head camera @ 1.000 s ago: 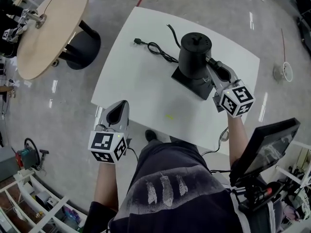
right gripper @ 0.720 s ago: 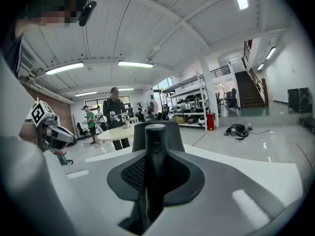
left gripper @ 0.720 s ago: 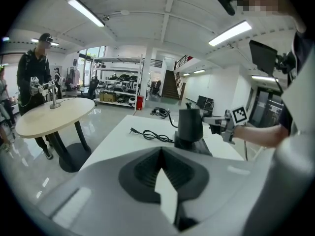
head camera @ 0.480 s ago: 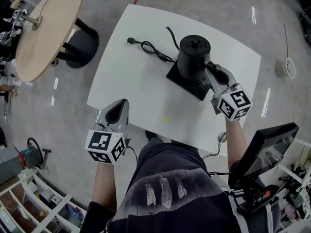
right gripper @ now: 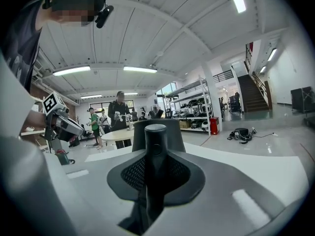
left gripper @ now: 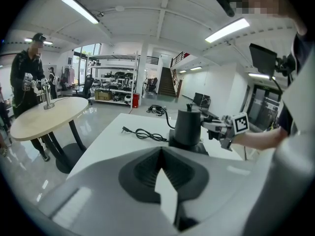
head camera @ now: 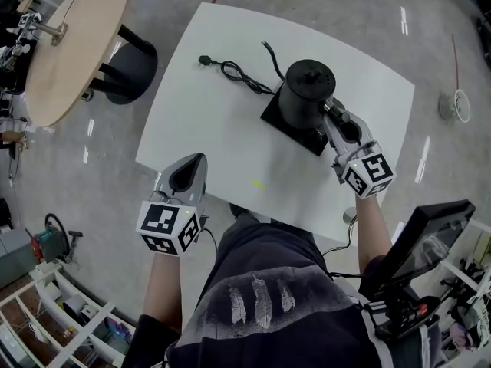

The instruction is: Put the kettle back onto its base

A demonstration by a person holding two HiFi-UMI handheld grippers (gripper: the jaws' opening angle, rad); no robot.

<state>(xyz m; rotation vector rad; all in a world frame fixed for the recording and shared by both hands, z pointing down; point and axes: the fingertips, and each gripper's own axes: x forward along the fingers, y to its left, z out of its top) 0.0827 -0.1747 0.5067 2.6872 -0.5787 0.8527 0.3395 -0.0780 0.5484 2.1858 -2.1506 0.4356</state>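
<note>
1. Polished grey floor is seen around a white surface (head camera: 207, 129), and a round wooden table (head camera: 73, 41) stands off at 10 o'clock.
2. Toward 1 o'clock on the surface, the black kettle (head camera: 305, 90) is held upright directly over its square black base (head camera: 280, 123). Whether it is fully seated or a shade above cannot be told. A power cord (head camera: 242, 75) is laid out from the base toward 10 o'clock.
3. The right gripper (head camera: 334, 117) is clenched on the kettle's handle (right gripper: 153, 151), which is seen upright between its jaws.
4. The left gripper (head camera: 192, 165) is held at the near edge, around 7 o'clock, well apart from the kettle. Its jaws are drawn together on nothing.
5. The deciding relation is judged to be vertical. The kettle lies at 11 o'clock from the right gripper, with its long axis upright and centred over the base. Only a straight settling and a release appear to be left, and the right hand is by far the nearer.
</note>
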